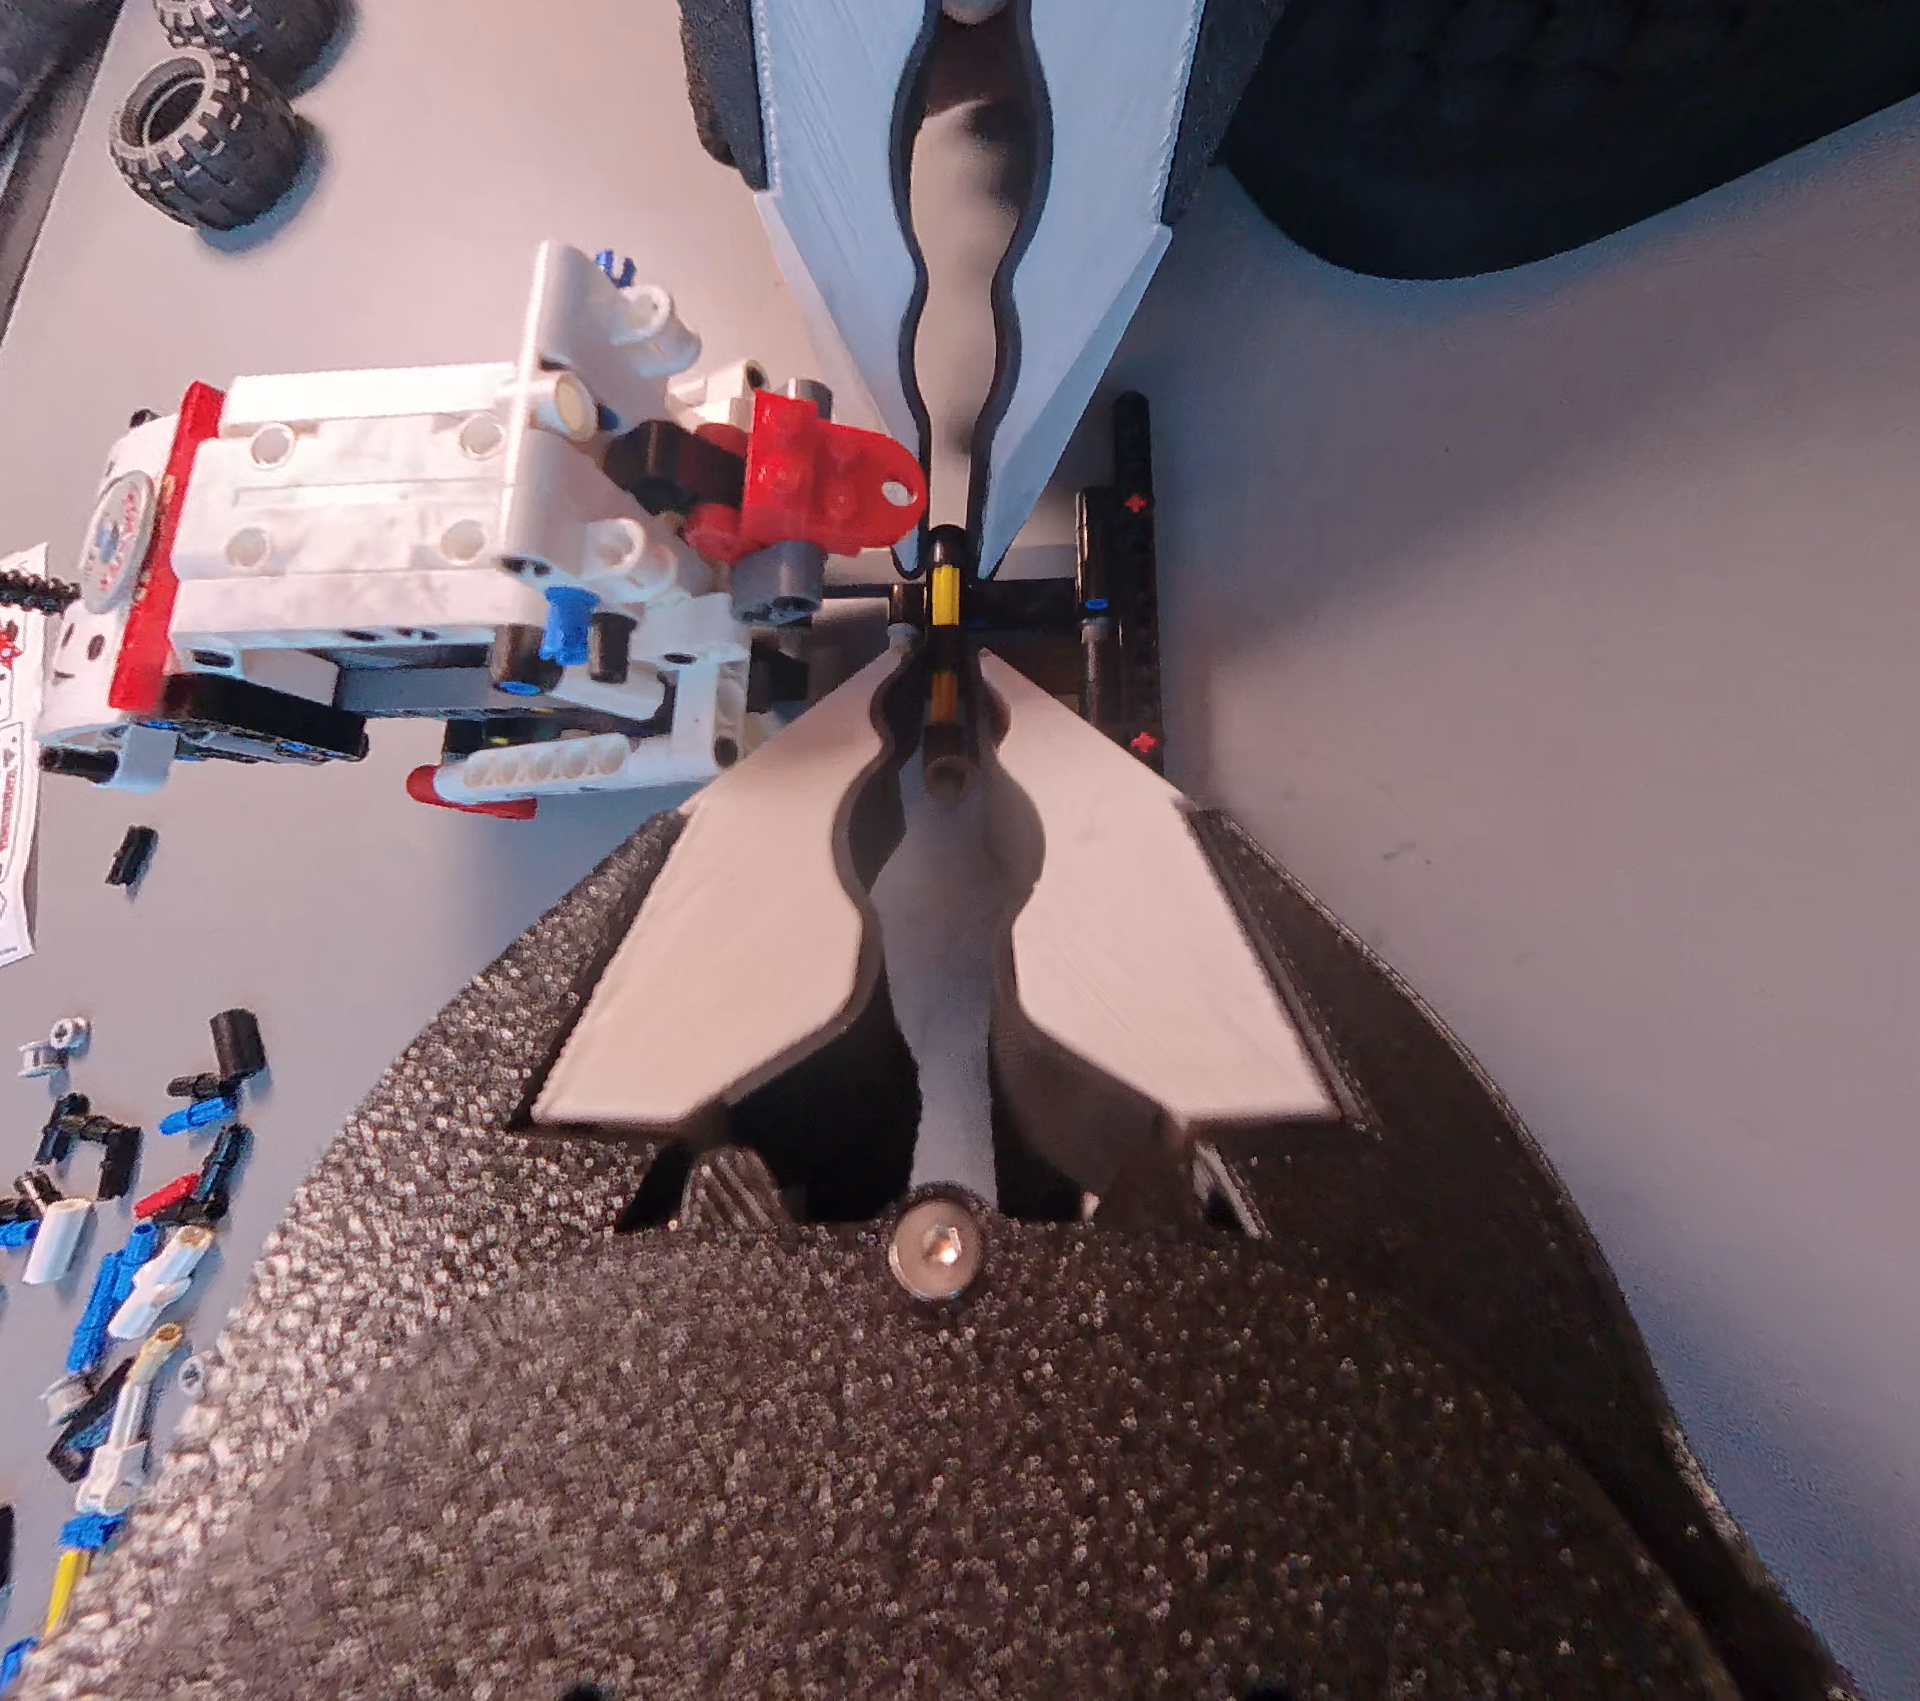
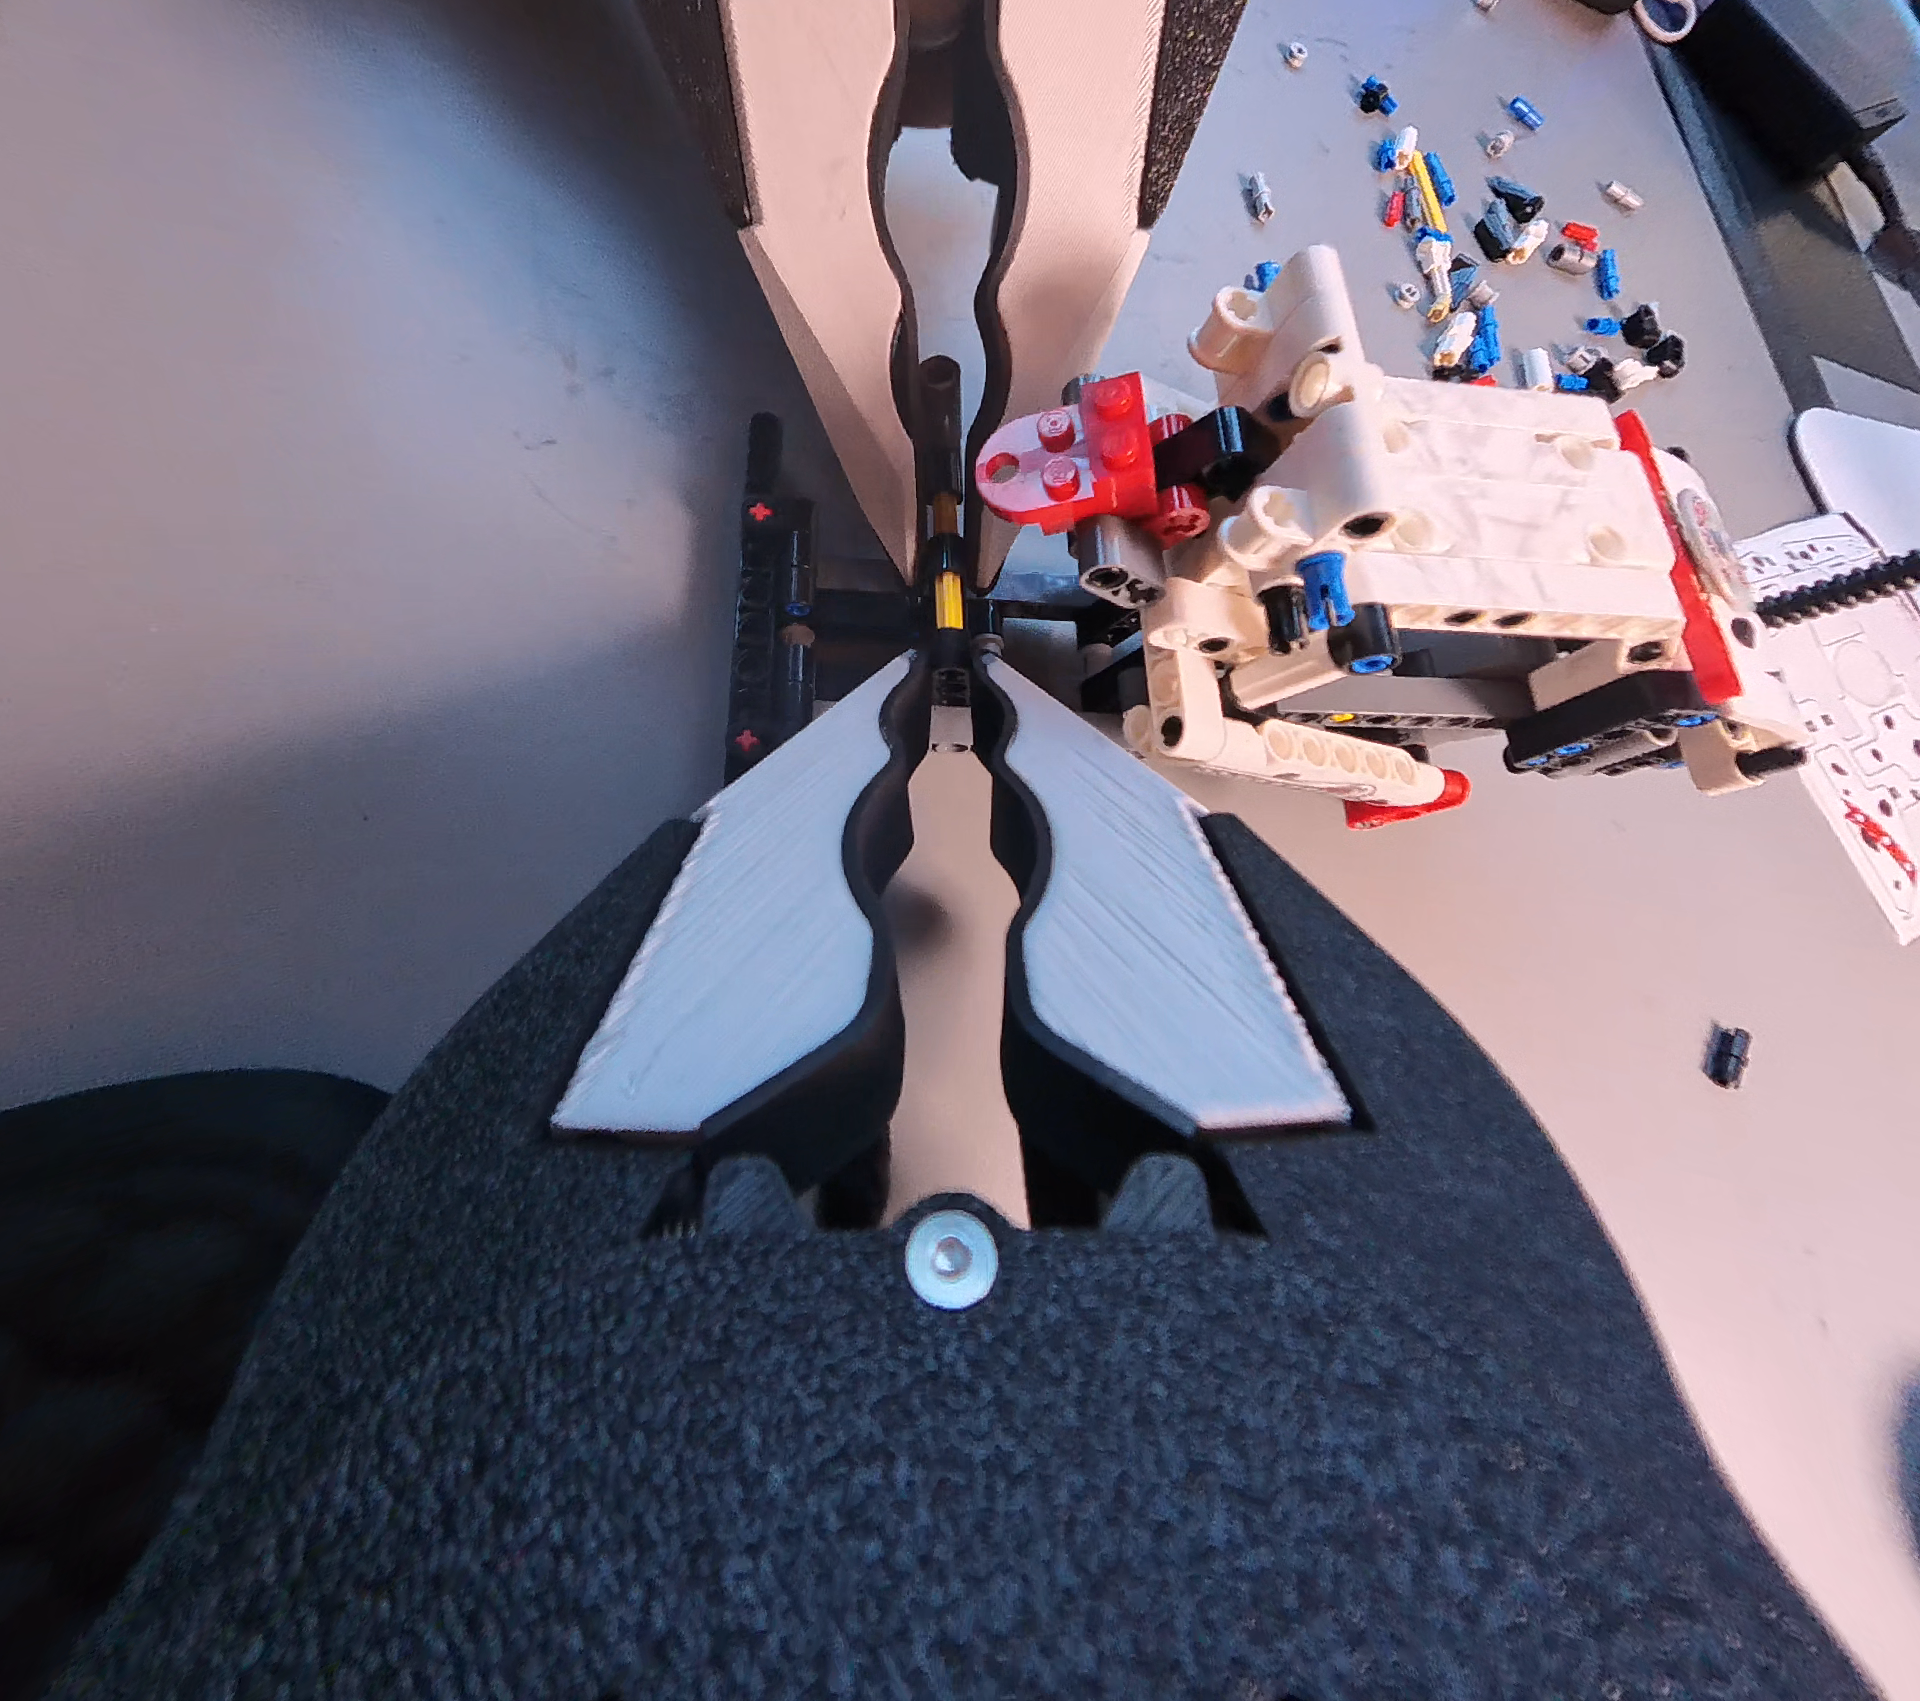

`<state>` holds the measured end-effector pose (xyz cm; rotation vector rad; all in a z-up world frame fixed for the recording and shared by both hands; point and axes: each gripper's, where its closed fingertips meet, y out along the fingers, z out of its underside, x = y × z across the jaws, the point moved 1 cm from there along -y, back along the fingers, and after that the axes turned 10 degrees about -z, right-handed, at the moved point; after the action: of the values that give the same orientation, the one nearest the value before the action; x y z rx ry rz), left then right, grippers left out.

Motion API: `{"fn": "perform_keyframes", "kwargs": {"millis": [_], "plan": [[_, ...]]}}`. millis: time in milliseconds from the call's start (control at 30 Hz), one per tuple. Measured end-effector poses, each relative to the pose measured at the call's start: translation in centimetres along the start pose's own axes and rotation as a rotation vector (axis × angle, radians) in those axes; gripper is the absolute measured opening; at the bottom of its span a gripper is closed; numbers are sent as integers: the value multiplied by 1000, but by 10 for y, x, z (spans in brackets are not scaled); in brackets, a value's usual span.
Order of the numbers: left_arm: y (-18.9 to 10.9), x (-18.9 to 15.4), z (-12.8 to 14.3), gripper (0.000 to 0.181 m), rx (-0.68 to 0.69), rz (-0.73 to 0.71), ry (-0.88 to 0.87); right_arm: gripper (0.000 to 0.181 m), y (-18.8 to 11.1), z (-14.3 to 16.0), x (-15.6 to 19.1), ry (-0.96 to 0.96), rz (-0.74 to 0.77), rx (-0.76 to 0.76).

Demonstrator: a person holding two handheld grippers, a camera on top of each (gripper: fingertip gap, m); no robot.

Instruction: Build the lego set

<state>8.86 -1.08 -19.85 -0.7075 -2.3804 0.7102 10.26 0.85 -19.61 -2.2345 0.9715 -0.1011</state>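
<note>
Both tongs, left and right, pinch the thin yellow-black axle; stiff, light, slippery; truck body at nine o'clock.

Tyres behind model; loose pieces perhaps nearer.

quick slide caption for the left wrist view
Both tongs pinch a black-and-yellow axle piece beside the white-and-red lego truck.
</note>
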Motion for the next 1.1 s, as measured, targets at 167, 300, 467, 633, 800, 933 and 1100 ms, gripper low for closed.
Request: {"fn": "perform_keyframes", "kwargs": {"millis": [167,300,467,633,800,933,1100], "plan": [[2,-1,-1,4,21,8,-18,6,2,0,1,-2,3,10],[3,0,-2,4,4,12,-23,6,2,0,0,6,1,-5],[2,1,-1,6,-27,26,-47,7,1,0,-1,22,0,-19],[-15,4,12,25,-40,7,-49,12,1,1,-1,9,20,-13],[-21,8,22,20,-43,4,-93,17,4,-5,-2,-3,27,-27],[-15,4,12,10,-72,11,-61,13,7,-11,-3,-22,44,-47],[-13,4,11,6,-62,1,-39,7,9,-11,-2,-30,37,-44]]}}
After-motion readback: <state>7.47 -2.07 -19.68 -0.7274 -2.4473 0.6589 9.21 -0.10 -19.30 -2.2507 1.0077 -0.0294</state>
